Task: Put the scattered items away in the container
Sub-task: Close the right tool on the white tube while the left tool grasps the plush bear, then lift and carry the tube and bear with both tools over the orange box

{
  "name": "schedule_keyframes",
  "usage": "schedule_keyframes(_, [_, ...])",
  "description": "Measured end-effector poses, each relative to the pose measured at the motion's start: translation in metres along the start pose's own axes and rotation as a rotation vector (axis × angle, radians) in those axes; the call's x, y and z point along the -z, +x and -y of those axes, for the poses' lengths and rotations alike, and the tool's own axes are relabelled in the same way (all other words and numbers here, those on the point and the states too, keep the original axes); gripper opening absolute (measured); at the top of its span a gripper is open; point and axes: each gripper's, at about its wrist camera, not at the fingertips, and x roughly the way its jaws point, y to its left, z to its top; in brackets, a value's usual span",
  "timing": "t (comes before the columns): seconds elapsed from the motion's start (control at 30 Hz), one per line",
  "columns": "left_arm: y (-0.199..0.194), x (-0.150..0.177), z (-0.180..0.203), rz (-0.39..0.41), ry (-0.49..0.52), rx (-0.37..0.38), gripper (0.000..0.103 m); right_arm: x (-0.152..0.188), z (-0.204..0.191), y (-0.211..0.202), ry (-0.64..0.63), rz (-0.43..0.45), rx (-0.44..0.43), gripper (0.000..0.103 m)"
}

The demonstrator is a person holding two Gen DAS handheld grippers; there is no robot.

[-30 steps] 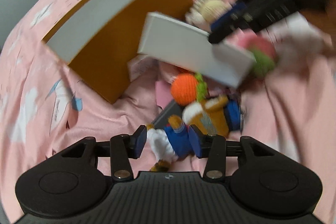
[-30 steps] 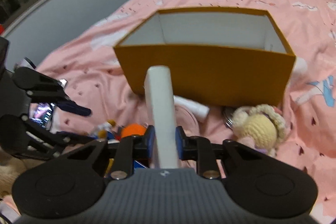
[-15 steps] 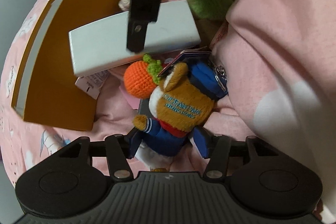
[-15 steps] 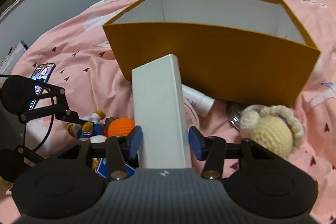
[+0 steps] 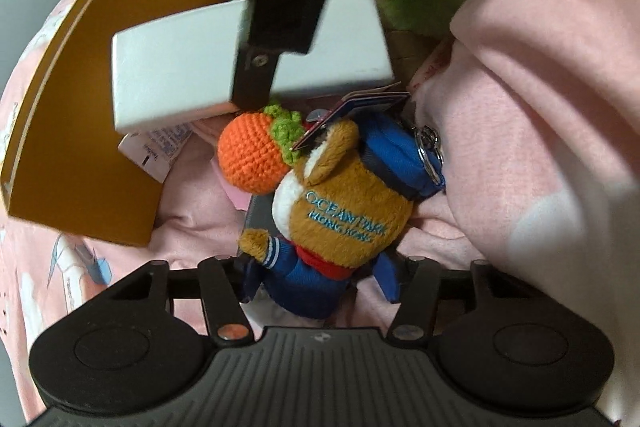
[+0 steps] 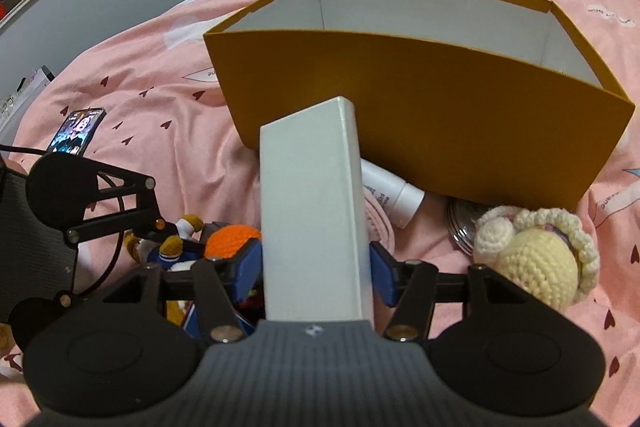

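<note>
Since the earlier frame the right gripper (image 6: 316, 271) had let go its tight pinch on the narrow edge of the white box (image 6: 314, 211); its jaws were opening, standing at the box's wider sides, left pad touching, right pad a hair off. The left gripper (image 5: 316, 275) had dropped lower over the plush bear (image 5: 344, 211) and rolled. Its jaws were closing, with the bear's blue-clad lower body between them; no firm press visible on either pad.

The white box lay tilted over the toy pile on the pink bed sheet (image 6: 168, 131), its far end just before the orange container (image 6: 420, 115), outside it. The container's white inside showed nothing in the part visible. An orange crocheted ball (image 5: 250, 155) touched the bear. A cream crocheted doll (image 6: 536, 259) and a white tube (image 6: 394, 195) lay at the container's near wall. A phone (image 6: 78, 129) lay apart on the sheet.
</note>
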Motion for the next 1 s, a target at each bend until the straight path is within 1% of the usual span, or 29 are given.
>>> schedule_keyframes(0.13, [-0.010, 0.007, -0.006, 0.023, -0.096, -0.006, 0.055, 0.004, -0.002, -0.012, -0.007, 0.018, 0.006, 0.059])
schedule_keyframes(0.17, [-0.013, 0.009, -0.008, 0.028, -0.128, -0.003, 0.053, 0.004, -0.001, -0.016, 0.000, 0.025, 0.005, 0.045])
schedule_keyframes(0.2, [-0.016, 0.011, -0.012, 0.034, -0.166, -0.002, 0.052, 0.004, 0.000, -0.021, 0.010, 0.033, 0.004, 0.035])
schedule_keyframes(0.23, [-0.019, 0.013, -0.015, 0.041, -0.201, 0.000, 0.051, 0.003, 0.005, -0.026, 0.039, 0.040, -0.035, 0.031])
schedule_keyframes(0.3, [-0.027, 0.017, -0.024, 0.058, -0.281, 0.011, 0.047, 0.001, 0.010, -0.031, 0.071, 0.035, -0.065, 0.031])
schedule_keyframes(0.4, [-0.034, 0.022, -0.040, 0.086, -0.383, 0.034, 0.046, 0.002, 0.009, -0.032, 0.061, 0.024, -0.055, 0.031])
schedule_keyframes(0.63, [-0.056, 0.038, -0.071, 0.146, -0.625, 0.103, 0.046, 0.001, 0.008, -0.019, 0.082, -0.014, -0.120, 0.031])
schedule_keyframes(0.7, [-0.056, 0.042, -0.081, 0.165, -0.691, 0.119, 0.045, 0.000, 0.008, -0.011, 0.096, -0.030, -0.135, 0.032])
schedule_keyframes(0.77, [-0.060, 0.045, -0.088, 0.183, -0.747, 0.136, 0.045, 0.000, 0.007, -0.003, 0.107, -0.041, -0.131, 0.031])
schedule_keyframes(0.83, [-0.064, 0.048, -0.095, 0.195, -0.803, 0.153, 0.045, 0.000, 0.004, -0.004, 0.105, -0.036, -0.122, 0.031])
schedule_keyframes(1.0, [-0.079, 0.050, -0.112, 0.252, -0.899, 0.182, 0.044, -0.005, 0.003, -0.027, 0.086, 0.010, -0.083, 0.031])
